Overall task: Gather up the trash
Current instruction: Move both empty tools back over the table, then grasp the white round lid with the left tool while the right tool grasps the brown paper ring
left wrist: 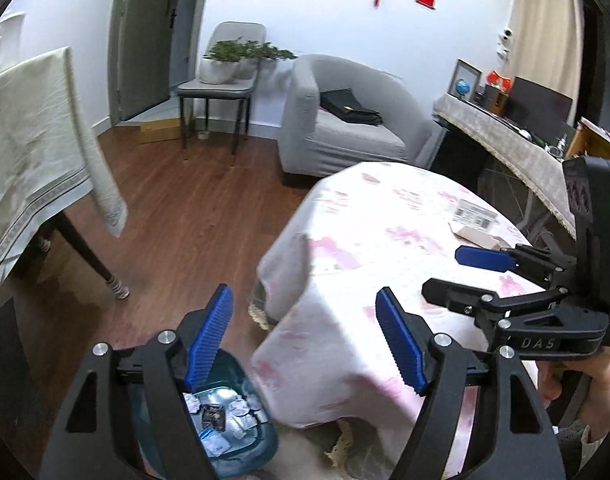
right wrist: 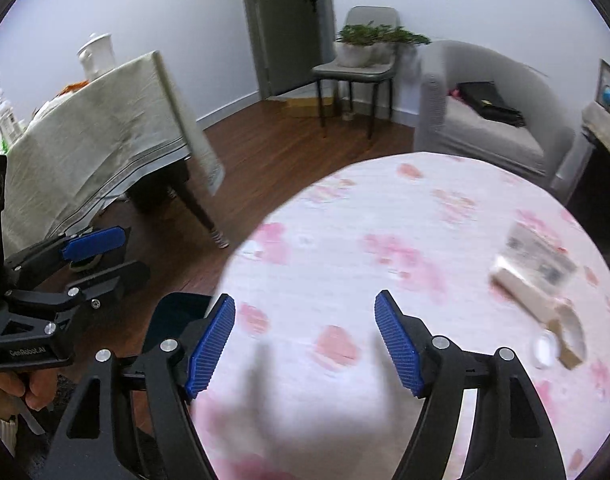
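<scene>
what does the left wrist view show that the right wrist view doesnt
Only the left wrist view shows the teal bin of wrappers on the floor, and the dark screen on the sideboard.

Only the right wrist view shows the white jar on the draped table and the small white cap.

Both show the pink-flowered tablecloth, the labelled box on it, the grey armchair, and both grippers, left gripper and right gripper, open and empty.

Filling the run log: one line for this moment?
left tool: open, empty, above bin | right tool: open, empty, over table | bin: holds trash | leftover: packaging, on table
</scene>
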`<state>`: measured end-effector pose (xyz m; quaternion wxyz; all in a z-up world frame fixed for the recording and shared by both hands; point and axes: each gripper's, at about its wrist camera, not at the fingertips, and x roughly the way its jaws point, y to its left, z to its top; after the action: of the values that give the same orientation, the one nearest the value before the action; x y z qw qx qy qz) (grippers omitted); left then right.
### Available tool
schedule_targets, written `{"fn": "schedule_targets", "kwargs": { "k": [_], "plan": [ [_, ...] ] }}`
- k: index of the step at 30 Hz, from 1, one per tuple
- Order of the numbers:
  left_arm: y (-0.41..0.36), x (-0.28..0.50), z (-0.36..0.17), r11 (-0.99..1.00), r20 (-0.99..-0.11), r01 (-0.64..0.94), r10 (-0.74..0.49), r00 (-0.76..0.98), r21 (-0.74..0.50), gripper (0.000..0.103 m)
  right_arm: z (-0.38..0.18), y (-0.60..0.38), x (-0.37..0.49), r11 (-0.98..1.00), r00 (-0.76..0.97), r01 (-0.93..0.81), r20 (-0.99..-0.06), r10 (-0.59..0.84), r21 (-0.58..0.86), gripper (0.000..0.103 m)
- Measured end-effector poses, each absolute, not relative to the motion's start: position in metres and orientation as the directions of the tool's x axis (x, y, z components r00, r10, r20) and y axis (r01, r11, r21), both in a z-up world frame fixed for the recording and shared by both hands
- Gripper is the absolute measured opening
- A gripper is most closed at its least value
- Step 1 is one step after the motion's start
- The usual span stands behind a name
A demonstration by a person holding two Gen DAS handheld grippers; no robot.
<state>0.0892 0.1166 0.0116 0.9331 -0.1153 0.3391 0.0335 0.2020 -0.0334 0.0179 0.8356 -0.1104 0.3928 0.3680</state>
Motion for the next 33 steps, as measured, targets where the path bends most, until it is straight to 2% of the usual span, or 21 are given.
{"fn": "schedule_targets", "kwargs": {
  "k": [14,33],
  "plan": [
    [0.035,0.143,0.007,0.984,-0.64,-0.015,-0.102,0.761,-0.175,0.079,0.027,-0.133,0.236,0.814,0.534,-0.573,-0.712,0.456,0.092,0.076],
    [-0.053,0.183,-0.026,0.983,-0.71,0.125,-0.185,0.68,-0.137,0.077,0.009,-0.214,0.263,0.886,0.563,-0.454,-0.741,0.366,0.092,0.077]
  ]
}}
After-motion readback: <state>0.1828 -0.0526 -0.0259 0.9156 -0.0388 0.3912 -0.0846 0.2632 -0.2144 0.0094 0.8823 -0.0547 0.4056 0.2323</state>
